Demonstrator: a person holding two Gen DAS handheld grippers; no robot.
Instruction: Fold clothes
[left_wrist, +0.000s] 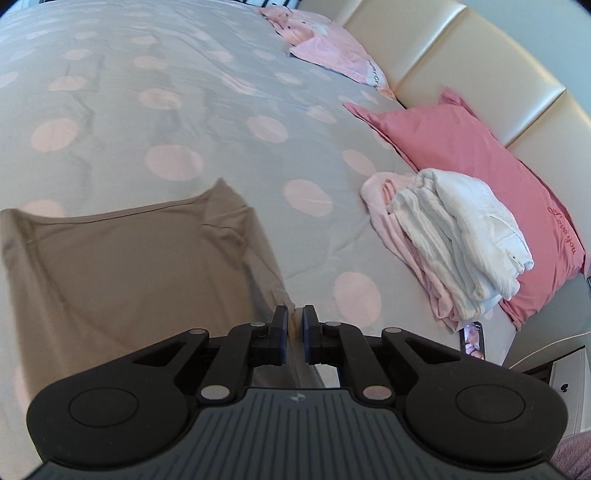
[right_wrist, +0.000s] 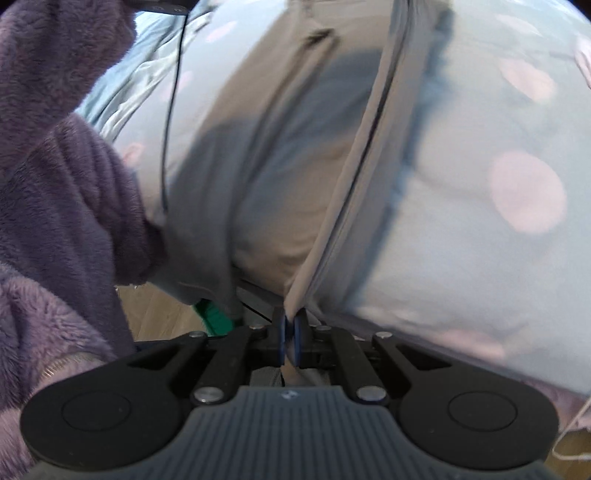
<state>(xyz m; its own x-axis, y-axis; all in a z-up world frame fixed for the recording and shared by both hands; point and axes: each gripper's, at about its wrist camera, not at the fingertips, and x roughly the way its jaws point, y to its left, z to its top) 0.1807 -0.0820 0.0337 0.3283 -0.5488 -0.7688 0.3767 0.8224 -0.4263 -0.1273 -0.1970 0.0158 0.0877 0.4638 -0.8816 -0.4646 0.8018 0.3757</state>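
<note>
From the left wrist view, my left hand-held gripper (left_wrist: 294, 320) is pinching a thin edge of the taupe garment (left_wrist: 122, 273), its jaws nearly pressed together on the fabric. The garment spreads away to the left and ahead of the jaws over the dotted bed cover (left_wrist: 177, 92), its long axis running roughly across the frame, with a folded sleeve area near its upper right corner. Well off to the right, a stack of folded clothes (left_wrist: 454, 240) sits against a pink pillow (left_wrist: 469, 147). The gripper points steeply down toward the bed.

From the right wrist view, my right hand-held gripper (right_wrist: 290, 325) is likewise clamped on a hem of the same garment (right_wrist: 280, 155), which rises as a taut ridge straight ahead from the jaws, lifted off the bed. A purple fleece sleeve (right_wrist: 62, 192) fills the left side. I judge both hands hold one edge, the cloth lying ahead of them, so the fold would carry that edge forward across the body.
</note>
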